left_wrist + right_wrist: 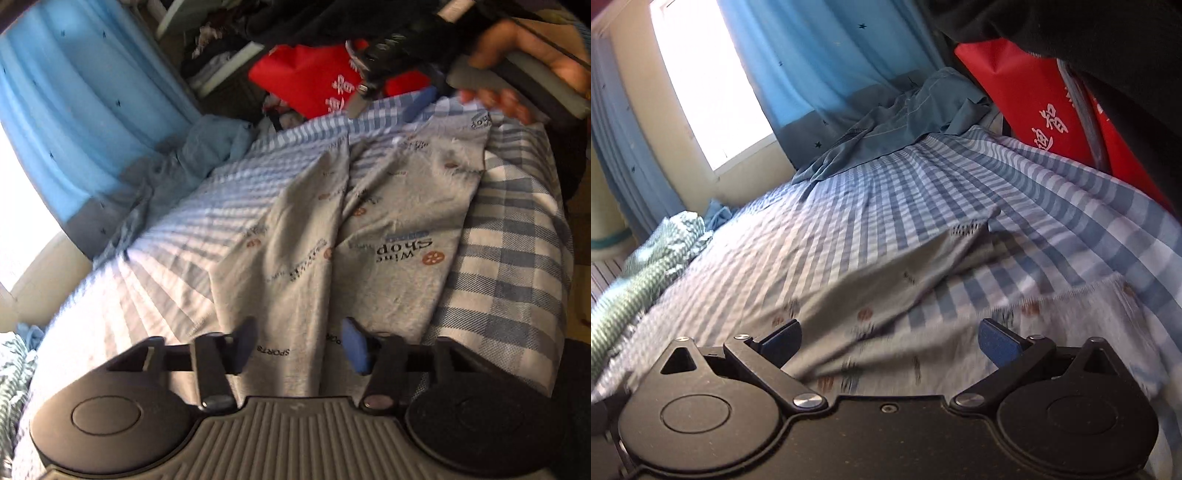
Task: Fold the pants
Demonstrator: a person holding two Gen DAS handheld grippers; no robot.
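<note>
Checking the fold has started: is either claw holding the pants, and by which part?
Nothing is held. The left claw and the right claw both stand open over the grey printed pants, with their pads clear of the fabric.

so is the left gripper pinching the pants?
Cannot tell. In the left wrist view the left gripper has pants fabric between its half-open fingers, but motion blur hides whether the pads press it.

Grey printed pants, spread flat, legs apart
</note>
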